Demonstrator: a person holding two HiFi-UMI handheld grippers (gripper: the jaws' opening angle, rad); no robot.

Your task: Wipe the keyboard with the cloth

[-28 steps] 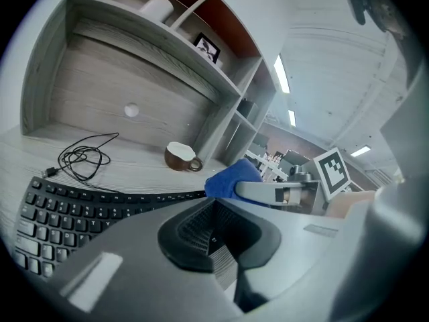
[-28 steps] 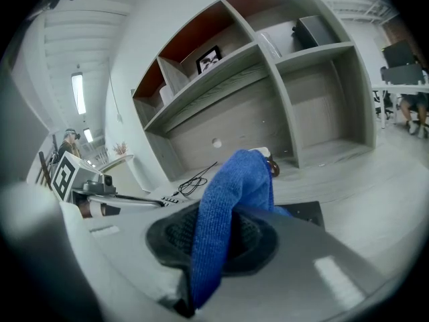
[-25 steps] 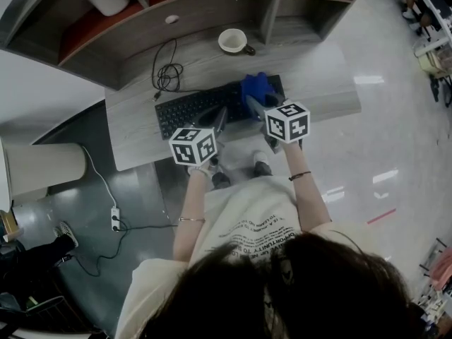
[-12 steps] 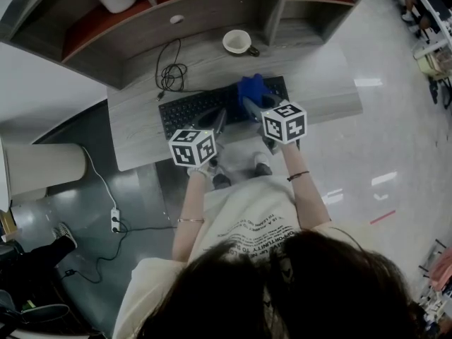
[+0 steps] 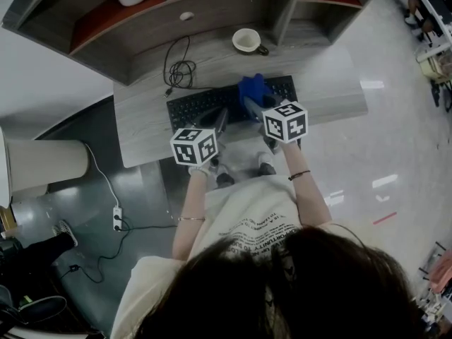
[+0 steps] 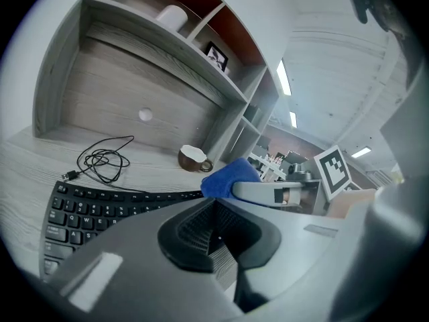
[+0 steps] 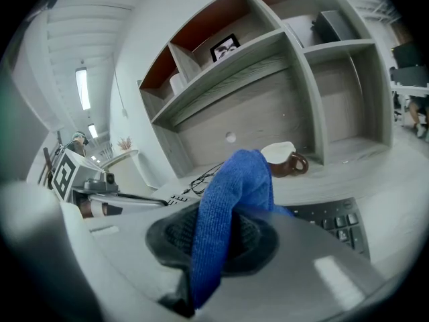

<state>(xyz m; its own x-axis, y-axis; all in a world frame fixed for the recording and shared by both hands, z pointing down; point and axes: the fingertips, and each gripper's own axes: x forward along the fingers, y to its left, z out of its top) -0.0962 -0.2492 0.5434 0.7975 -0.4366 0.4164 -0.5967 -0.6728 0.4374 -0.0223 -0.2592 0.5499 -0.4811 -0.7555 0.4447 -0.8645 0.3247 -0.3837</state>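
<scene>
The right claw (image 5: pixel 249 104) is pinching the cloth (image 5: pixel 252 89) mid-frame, holding it over the keyboard (image 5: pixel 201 106) (for wiping, likely). The left claw (image 5: pixel 220 119), closed and empty, is hovering just left of it.

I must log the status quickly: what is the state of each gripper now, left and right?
Left gripper: jaws shut, nothing between them.
Right gripper: jaws shut on the blue cloth.

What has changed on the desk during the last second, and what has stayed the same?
The right gripper has dragged the blue cloth slightly leftward along the keyboard. Nothing was grasped or released: it stays shut on the cloth, the left gripper stays shut and empty, and the cup and cable have not moved.
</scene>
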